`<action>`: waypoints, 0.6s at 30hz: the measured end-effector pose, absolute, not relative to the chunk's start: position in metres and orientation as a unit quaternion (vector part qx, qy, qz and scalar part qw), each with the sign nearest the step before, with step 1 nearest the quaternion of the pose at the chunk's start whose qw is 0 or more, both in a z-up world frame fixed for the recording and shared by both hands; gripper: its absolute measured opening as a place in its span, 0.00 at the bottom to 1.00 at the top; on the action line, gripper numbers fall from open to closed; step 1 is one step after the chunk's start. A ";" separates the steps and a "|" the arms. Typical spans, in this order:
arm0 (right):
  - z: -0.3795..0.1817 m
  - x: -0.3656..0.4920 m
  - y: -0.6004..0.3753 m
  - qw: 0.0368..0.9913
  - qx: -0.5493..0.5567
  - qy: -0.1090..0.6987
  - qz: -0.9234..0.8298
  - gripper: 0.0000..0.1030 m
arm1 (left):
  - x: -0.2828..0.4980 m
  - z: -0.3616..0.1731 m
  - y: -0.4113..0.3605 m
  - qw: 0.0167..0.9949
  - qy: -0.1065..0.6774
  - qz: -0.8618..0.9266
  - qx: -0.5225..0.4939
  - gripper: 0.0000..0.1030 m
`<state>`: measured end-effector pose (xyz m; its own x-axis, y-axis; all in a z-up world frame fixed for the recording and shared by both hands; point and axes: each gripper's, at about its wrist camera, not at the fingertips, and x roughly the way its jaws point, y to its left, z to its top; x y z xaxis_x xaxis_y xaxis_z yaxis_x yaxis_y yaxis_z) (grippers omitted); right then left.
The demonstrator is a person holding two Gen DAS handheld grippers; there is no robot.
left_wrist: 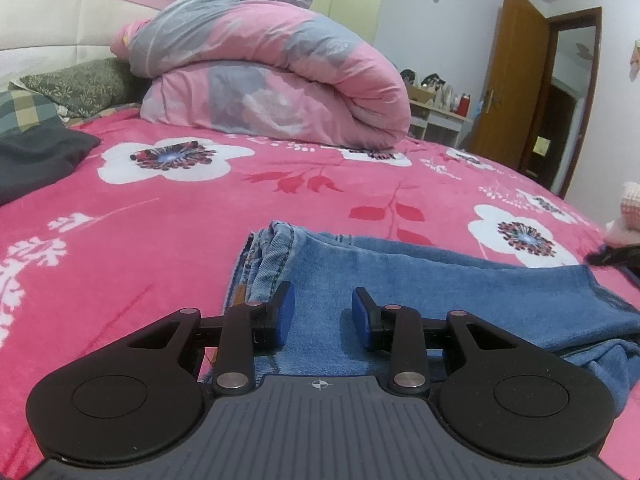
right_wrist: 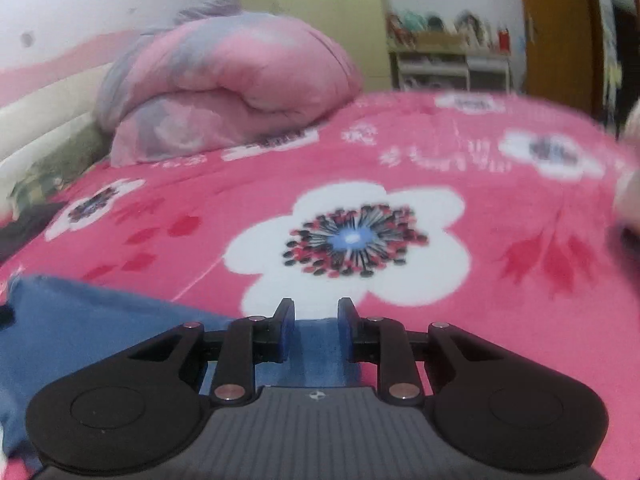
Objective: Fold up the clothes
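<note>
The jeans (left_wrist: pixel 420 292) lie on the bed (left_wrist: pixel 160 216), on its pink flowered cover, already doubled at least one time: in the left wrist view the hems are stacked at the far left end and a flat band of denim runs to the right, where a looser heap hangs toward the near edge. The left tool (left_wrist: pixel 323 312) hovers low above this band with its blue pads apart, and it holds nothing. The right tool (right_wrist: pixel 316 328) stands over the other end of the denim, its pads a little closer together but also with a gap, and no cloth is between them; this view is blurred, so fine detail is lost.

The scene fits equally a fold that was just laid down and a new fold that is about to be gripped.

In both cases a good fold depends on the same things: the layers must stay one on another, the stacked hems must stay aligned, and the loose heap on the right needs flattening so that no wrinkle is closed inside.
</note>
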<state>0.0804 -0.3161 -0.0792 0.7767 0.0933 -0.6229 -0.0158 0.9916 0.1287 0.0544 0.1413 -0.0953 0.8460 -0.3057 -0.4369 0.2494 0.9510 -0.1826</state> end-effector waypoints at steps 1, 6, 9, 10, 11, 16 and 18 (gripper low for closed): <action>-0.091 0.092 -0.317 0.935 0.062 0.349 0.021 0.25 | 0.054 -0.095 0.141 0.959 0.236 -0.144 -0.058 0.33; -0.083 0.071 -0.329 0.937 0.105 0.333 0.018 0.29 | 0.056 -0.095 0.143 0.958 0.241 -0.145 -0.066 0.33; -0.060 0.033 -0.333 0.940 0.124 0.316 0.019 0.29 | 0.055 -0.095 0.142 0.958 0.240 -0.145 -0.065 0.33; -0.052 0.020 -0.334 0.941 0.131 0.310 0.020 0.29 | 0.056 -0.095 0.142 0.958 0.240 -0.145 -0.065 0.33; -0.044 0.007 -0.336 0.942 0.137 0.304 0.021 0.29 | 0.056 -0.095 0.142 0.958 0.241 -0.145 -0.064 0.33; -0.094 -0.024 -0.321 0.928 0.112 0.355 0.015 0.31 | 0.057 -0.093 0.140 0.956 0.249 -0.146 -0.059 0.34; -0.097 -0.033 -0.330 0.933 0.146 0.329 0.014 0.31 | 0.060 -0.089 0.140 0.952 0.260 -0.152 -0.053 0.36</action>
